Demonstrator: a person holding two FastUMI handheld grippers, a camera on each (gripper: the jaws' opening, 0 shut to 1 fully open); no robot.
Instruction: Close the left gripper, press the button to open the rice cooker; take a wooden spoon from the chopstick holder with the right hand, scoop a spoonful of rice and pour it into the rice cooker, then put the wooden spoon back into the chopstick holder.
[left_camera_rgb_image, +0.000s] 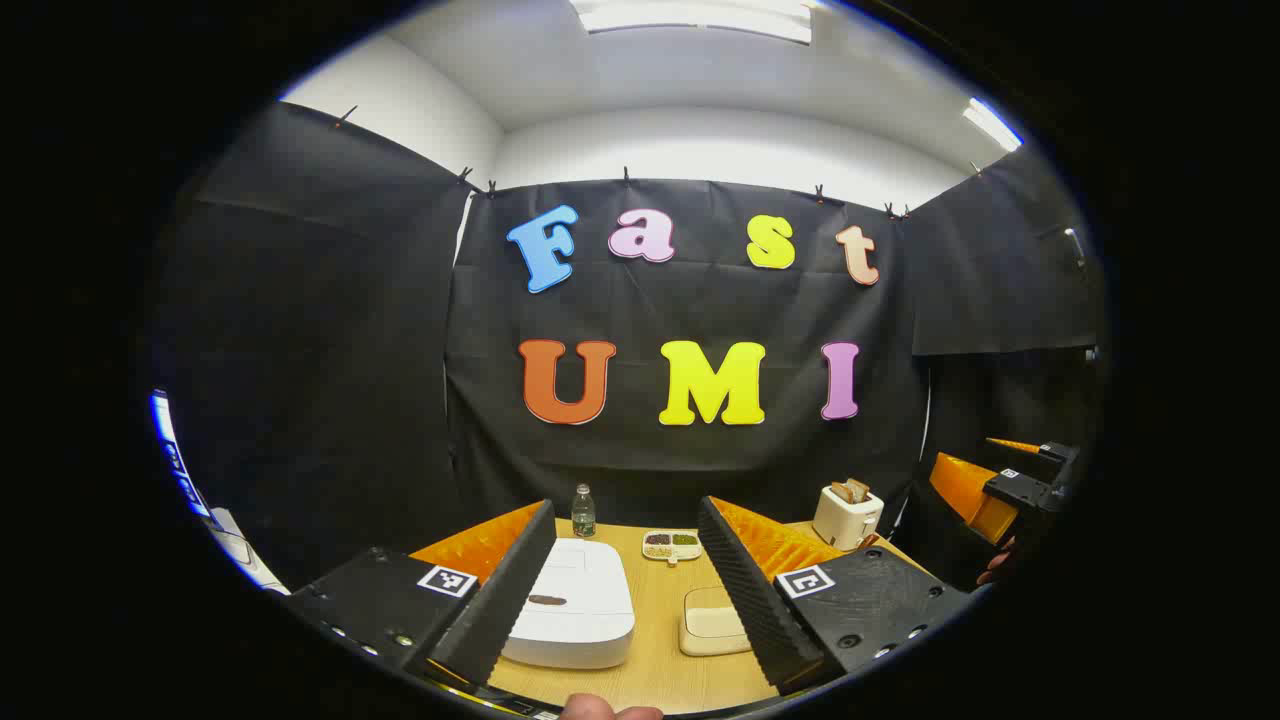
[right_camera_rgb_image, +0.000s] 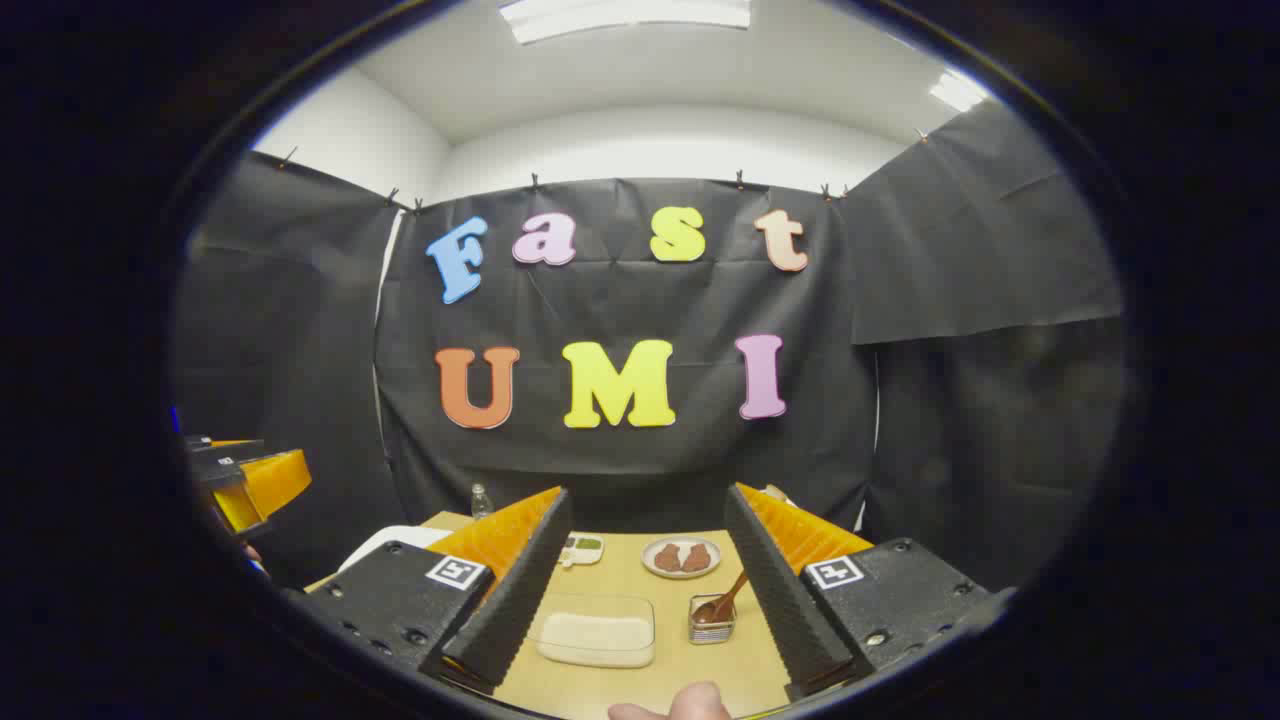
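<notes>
The white rice cooker (left_camera_rgb_image: 570, 605) stands on the wooden table (left_camera_rgb_image: 655, 590) with its lid down and a dark button (left_camera_rgb_image: 547, 600) on top. My left gripper (left_camera_rgb_image: 627, 520) is open above it, touching nothing. A shallow container of rice (right_camera_rgb_image: 597, 630) lies in front of my right gripper (right_camera_rgb_image: 648, 505), which is open and holds nothing. To the right of the rice, a small chopstick holder (right_camera_rgb_image: 711, 620) has the wooden spoon (right_camera_rgb_image: 727, 597) leaning in it. The rice container (left_camera_rgb_image: 712, 625) also lies to the right of the cooker. Part of the cooker (right_camera_rgb_image: 395, 543) appears at the left.
At the back of the table are a water bottle (left_camera_rgb_image: 583, 512), a small divided dish (left_camera_rgb_image: 672, 545), a toaster (left_camera_rgb_image: 847, 515) and a plate with brown pieces (right_camera_rgb_image: 681, 557). The right gripper (left_camera_rgb_image: 985, 465) hangs far right; the left gripper (right_camera_rgb_image: 260, 460) hangs far left. Black cloth walls the booth.
</notes>
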